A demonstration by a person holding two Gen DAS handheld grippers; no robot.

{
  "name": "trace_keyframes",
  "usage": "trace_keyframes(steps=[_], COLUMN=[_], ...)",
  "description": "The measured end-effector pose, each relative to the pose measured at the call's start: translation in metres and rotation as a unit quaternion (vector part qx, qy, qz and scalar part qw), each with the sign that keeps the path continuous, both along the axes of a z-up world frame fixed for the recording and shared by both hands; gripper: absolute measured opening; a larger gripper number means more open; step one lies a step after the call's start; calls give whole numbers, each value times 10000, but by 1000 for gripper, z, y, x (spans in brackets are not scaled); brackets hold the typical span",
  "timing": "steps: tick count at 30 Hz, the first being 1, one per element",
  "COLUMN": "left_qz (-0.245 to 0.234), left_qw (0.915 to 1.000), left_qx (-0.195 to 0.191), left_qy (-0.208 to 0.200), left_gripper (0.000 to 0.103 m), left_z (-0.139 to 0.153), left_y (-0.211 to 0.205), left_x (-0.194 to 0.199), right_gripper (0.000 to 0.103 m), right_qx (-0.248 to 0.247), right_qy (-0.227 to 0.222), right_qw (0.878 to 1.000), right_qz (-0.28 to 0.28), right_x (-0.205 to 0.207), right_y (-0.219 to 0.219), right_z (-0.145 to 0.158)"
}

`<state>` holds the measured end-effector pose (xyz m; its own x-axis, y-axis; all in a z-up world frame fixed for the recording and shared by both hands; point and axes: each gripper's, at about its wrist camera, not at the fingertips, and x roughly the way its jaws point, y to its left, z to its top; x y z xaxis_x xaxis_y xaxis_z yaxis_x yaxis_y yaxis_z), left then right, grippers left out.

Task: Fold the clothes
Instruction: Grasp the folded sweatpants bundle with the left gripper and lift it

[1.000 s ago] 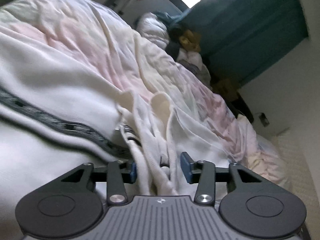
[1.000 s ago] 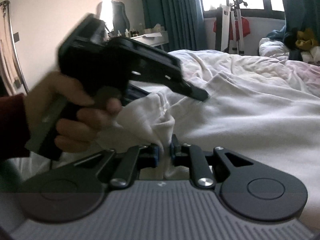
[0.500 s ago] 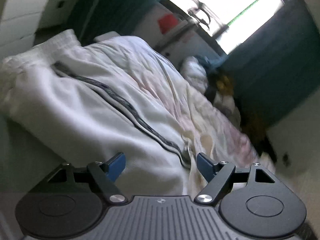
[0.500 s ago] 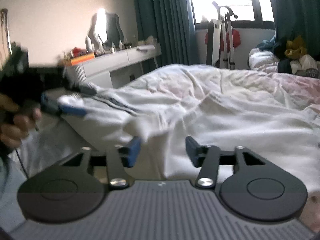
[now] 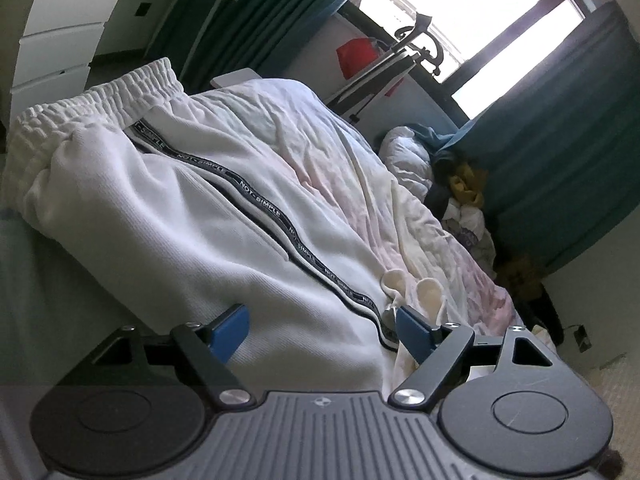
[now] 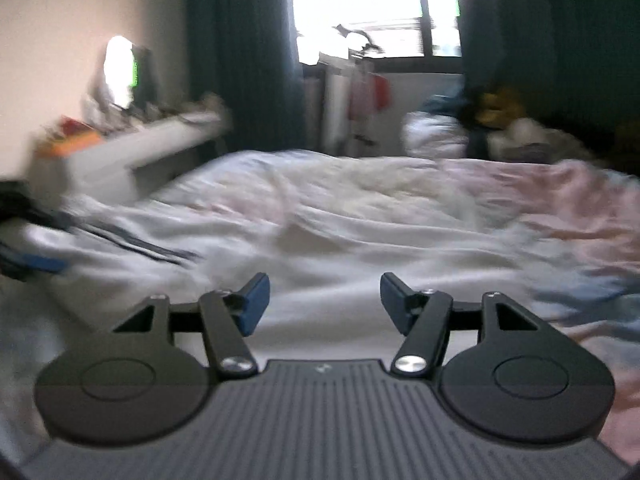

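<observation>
1. On the bed (image 5: pixel 344 160), white track pants (image 5: pixel 168 216) lie spread out, their elastic waistband (image 5: pixel 100 100) at the far end near the dresser (image 5: pixel 60 40).
2. A dark stripe (image 5: pixel 272 216) reading "NOT SIMPLE" runs down the leg toward the camera, ending right by the left gripper (image 5: pixel 320 330).
3. That gripper's jaws are spread wide with nothing pinched. The near end of the pants sits between the blue pads (image 5: pixel 228 330) and looks to be just past them; can't tell if fabric touches either pad.
4. A white drawstring (image 5: pixel 416 292) lies bunched up just beyond the right-hand pad.
5. Right gripper (image 6: pixel 324 306) is also wide apart and holding nothing, hovering over the duvet (image 6: pixel 360 240).
6. Right view is pretty blurry, but the pants (image 6: pixel 120 248) show up off to its left, well clear of those jaws.
7. Left gripper (image 6: pixel 32 262) peeks in at the left edge there, just a blue smear.
</observation>
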<state>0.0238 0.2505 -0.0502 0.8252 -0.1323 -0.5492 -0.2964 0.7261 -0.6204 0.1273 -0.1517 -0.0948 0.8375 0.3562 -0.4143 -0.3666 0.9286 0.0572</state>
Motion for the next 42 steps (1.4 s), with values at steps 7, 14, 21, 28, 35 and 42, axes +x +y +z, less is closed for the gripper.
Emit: trace_keyframes(steps=[7, 14, 21, 28, 35, 42], left_qz=[479, 1128, 1793, 2044, 2454, 2717], left_qw=[9987, 9932, 9829, 9743, 9565, 9559], left_qx=[-146, -167, -337, -947, -1569, -1097], left_qy=[-75, -245, -233, 33, -141, -199], left_gripper=[87, 93, 95, 96, 91, 66], left_z=[1, 13, 16, -4, -40, -40], left_y=[9, 14, 23, 46, 87, 109], left_x=[-9, -31, -53, -51, -33, -11], right_gripper=[63, 66, 66, 66, 66, 66], right_qx=[103, 66, 72, 112, 106, 184], right_qy=[840, 872, 891, 916, 917, 985], right_qw=[9963, 9960, 9958, 9955, 9954, 9948], right_qz=[-149, -185, -187, -220, -239, -209], right_x=[27, 27, 26, 25, 25, 27], right_y=[-9, -5, -4, -4, -4, -4], right_z=[-32, -31, -30, -29, -29, -31])
